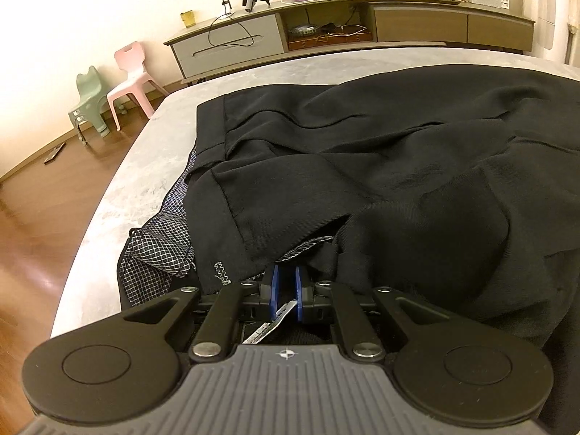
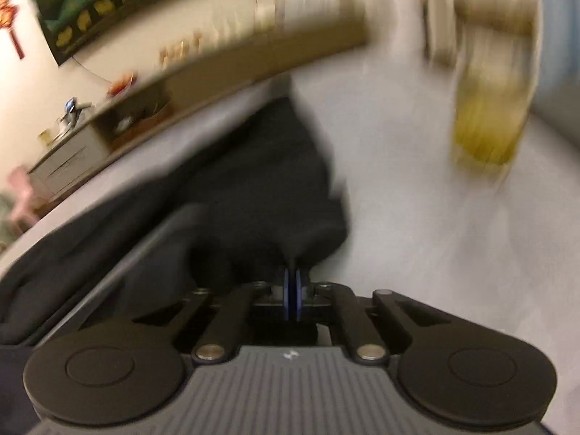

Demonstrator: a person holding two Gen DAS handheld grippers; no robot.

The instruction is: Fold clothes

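Pale grey marbled bed surface, black woven trousers spread across it
My left gripper pinches the trousers' lining edge; my right gripper is pressed together on black cloth

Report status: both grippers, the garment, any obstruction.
Left gripper shut on dark garment, white tag between its fingers. Right gripper shut on its edge. Nothing in the way.

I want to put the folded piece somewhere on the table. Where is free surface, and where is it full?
Bare grey table runs as a strip left of the dark trousers, toward the edge. A second band lies beyond them, before the sideboard. In the blurred right wrist view, open table lies right of the trousers. The middle is crowded with cloth.
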